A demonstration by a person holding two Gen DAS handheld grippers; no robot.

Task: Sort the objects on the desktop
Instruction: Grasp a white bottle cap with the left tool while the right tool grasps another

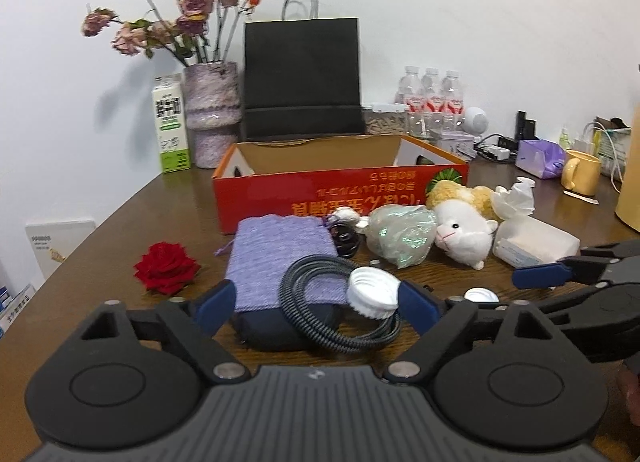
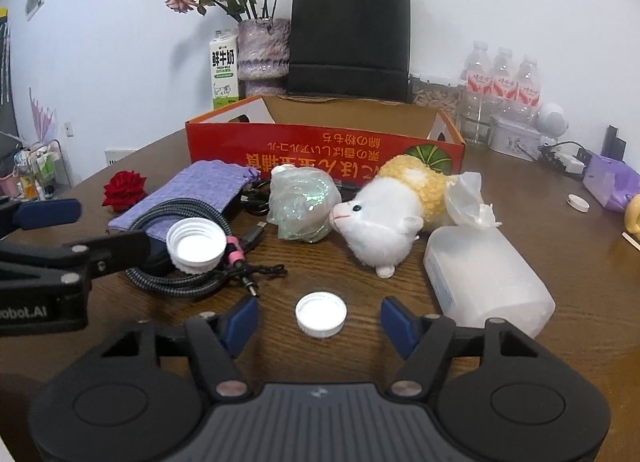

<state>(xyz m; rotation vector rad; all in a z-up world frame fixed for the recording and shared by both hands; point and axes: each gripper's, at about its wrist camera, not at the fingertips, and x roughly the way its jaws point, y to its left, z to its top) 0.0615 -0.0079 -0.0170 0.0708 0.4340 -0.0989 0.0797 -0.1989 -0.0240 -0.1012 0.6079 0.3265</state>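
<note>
we see the left gripper (image 1: 316, 302) held low over the wooden table (image 1: 120, 230), pointing forward and tilted gently downward toward the clutter. its blue pads (image 1: 214, 304) stand apart on either side of a large white cap (image 1: 373, 297), a coiled braided cable (image 1: 320, 302) and the near end of a purple pouch (image 1: 280, 258); we see the right-hand pad just beside the cap, but no pad presses on anything, so this gripper is released.

we see the right gripper (image 2: 319, 322) tilted more steeply downward, its fingers reaching forward to straddle a small white cap (image 2: 321, 314) that lies flat on the table. clear gaps show on both sides of the cap, so the pads (image 2: 240, 324) are not clenched on it.

the two tools sit side by side: in the right wrist view the left one enters from the left edge, with the large cap between its fingers.

beyond them lie a red rose (image 1: 166, 268), a crumpled plastic bag (image 1: 400, 236), a plush animal (image 1: 464, 230) and a translucent tissue box (image 2: 484, 274). behind these stands the open red cardboard box (image 1: 340, 190), well apart from both caps.
</note>
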